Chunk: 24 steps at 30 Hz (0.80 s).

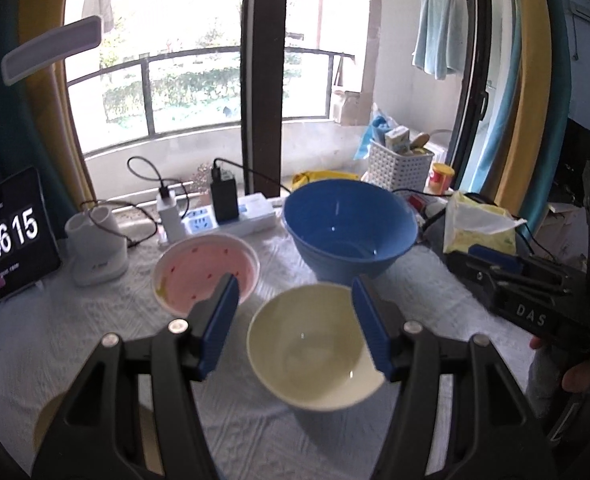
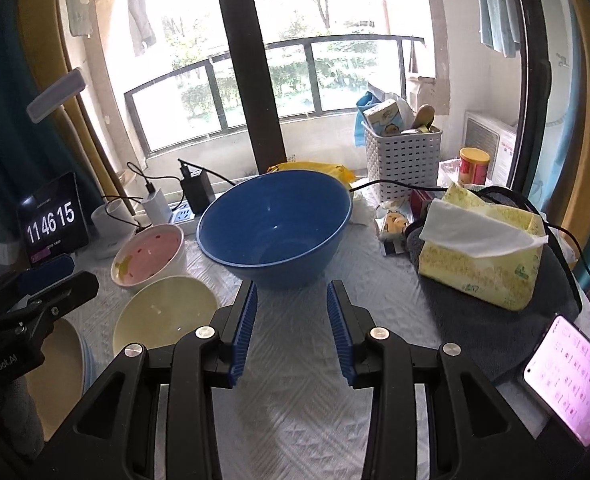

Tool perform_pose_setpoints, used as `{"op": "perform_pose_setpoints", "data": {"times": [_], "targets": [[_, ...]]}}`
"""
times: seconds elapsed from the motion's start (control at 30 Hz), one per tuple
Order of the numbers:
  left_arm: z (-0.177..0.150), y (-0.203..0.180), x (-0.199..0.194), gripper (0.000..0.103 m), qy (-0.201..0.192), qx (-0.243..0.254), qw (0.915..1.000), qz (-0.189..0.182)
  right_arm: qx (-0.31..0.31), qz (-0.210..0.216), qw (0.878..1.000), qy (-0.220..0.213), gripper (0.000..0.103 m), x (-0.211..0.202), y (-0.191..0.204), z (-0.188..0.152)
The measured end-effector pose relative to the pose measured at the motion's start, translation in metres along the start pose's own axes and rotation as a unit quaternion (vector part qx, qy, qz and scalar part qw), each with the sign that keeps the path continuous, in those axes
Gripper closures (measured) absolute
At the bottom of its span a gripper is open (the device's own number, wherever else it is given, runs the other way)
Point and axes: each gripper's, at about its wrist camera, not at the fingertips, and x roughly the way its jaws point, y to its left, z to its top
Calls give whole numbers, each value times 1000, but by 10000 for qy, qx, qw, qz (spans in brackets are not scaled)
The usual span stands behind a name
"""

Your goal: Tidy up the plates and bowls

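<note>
- Three bowls are seen grouped on a white textured table cloth [image 2: 295, 412] before a balcony window: a large blue bowl [image 1: 349, 226] at the back, a pink-lined bowl [image 1: 205, 270] to its left, and a cream bowl [image 1: 315, 346] nearest the camera, all upright and empty.
- The left gripper [image 1: 295, 322] is held above and around the cream bowl's near side, its blue pads spread wide, with nothing pinched; the right pad appears to lie at the bowl's rim, though contact cannot be confirmed.
- The pose is judged to be a line-up for taking that bowl by its rim, probably so it can be nested with the others.
- The right gripper [image 2: 291, 326] is pointed down at bare cloth just in front of the blue bowl, jaws partly apart and empty; it is likely kept there in readiness, clear of the left gripper's work.
- A cream plate [image 2: 55, 368] is glimpsed at the table's left edge in the right wrist view, partly hidden behind the left gripper's body; it may be where flat pieces are being gathered.
- Clutter is left at the margins: a clock display [image 1: 9, 236], a power strip [image 1: 231, 216] with chargers, a tissue pack [image 2: 483, 248], a white basket [image 2: 401, 158] and a phone [image 2: 567, 376].
- The middle of the table is thus kept free for stacking.
</note>
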Motion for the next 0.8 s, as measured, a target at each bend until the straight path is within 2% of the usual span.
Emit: {"op": "perform_pose_setpoints", "data": {"times": [0.23, 0.33, 0.43, 0.57, 0.8], "targets": [[10, -2, 35, 43, 51, -163, 9998, -73, 80, -25, 10000, -49, 63, 19, -13, 10], [12, -4, 51, 43, 138, -319, 9993, -132, 153, -7, 9999, -32, 53, 29, -19, 15], [16, -6, 65, 43, 273, -420, 9985, -219, 199, 11, 9998, -33, 52, 39, -23, 21], [22, -6, 81, 43, 363, -421, 9984, -65, 223, 23, 9997, -39, 52, 52, -26, 27], [27, -8, 100, 43, 469, -448, 9979, -11, 424, -8, 9991, 91, 52, 78, -36, 30]]}}
